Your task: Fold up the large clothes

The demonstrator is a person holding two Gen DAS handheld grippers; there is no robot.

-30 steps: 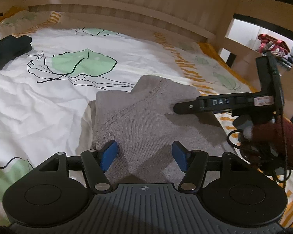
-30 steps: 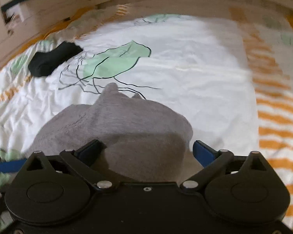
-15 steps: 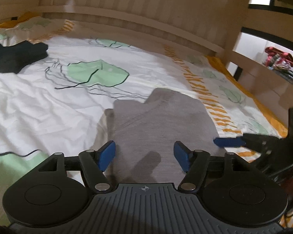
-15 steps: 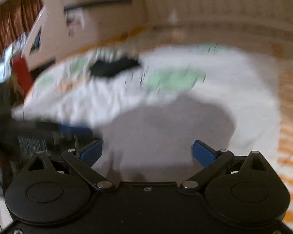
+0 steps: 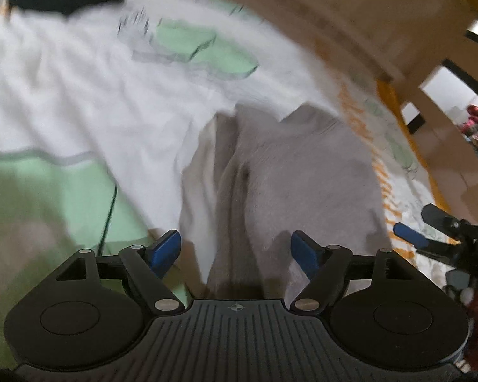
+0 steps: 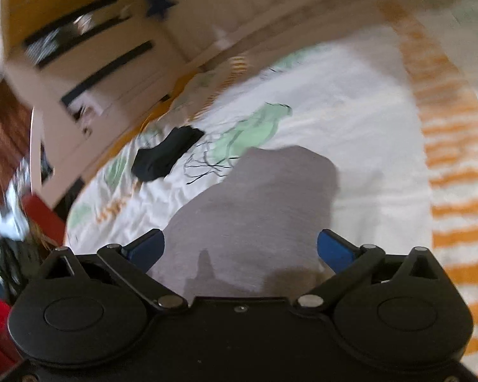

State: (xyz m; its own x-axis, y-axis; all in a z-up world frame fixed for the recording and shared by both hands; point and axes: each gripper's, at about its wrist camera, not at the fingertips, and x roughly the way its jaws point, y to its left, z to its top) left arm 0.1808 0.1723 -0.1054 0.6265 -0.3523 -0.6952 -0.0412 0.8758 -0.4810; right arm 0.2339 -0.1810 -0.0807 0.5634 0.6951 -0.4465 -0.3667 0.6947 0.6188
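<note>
White leaf-print bedspread [image 5: 79, 95] beneath wooden bed frame [image 5: 350, 9]

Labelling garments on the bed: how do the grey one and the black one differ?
The grey garment lies near, just ahead of both grippers; the black garment lies farther off, near the bed's edge. The grey one looks larger and is folded into a flat block; the black one is a small crumpled heap. Both rest on the leaf-print bedsheet, ungripped.
</note>
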